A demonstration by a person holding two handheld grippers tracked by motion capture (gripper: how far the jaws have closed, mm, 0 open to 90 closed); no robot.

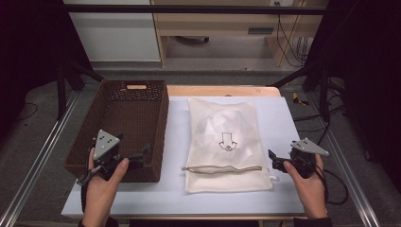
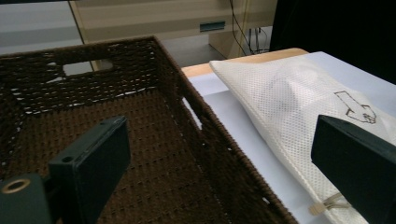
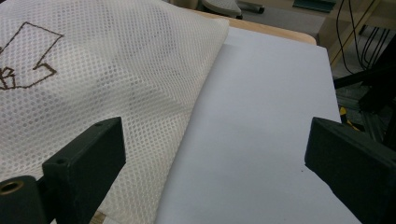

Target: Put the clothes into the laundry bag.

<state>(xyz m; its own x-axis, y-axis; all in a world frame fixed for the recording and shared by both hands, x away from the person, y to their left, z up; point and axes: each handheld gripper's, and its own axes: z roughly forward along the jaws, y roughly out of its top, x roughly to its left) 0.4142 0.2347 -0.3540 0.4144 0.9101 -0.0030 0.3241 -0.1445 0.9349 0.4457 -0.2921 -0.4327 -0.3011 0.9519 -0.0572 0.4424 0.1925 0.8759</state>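
While the white mesh bag (image 1: 226,142) is lying flat in the middle of the white table top (image 1: 283,123), both grippers are hanging back at the near side with nothing in them. The bag has a little brown arrow drawing on it and its zipper (image 1: 222,168) is running along the near end. There's something pale bulging inside, but I can't make out what it is.

The left gripper (image 1: 142,154) is sitting at about 8 o'clock from the bag, held in the left hand (image 1: 101,187), with its jaws spread wide over the near right corner of the brown wicker basket (image 1: 113,165). In the left gripper view one jaw is hanging over the basket floor and the other over the bag's edge.

The right gripper (image 1: 275,161) is at about 4 o'clock, just beside the bag's near right corner, jaws also wide apart. The right hand (image 1: 309,187) is holding it low over the table, one jaw over the mesh and one over bare table.
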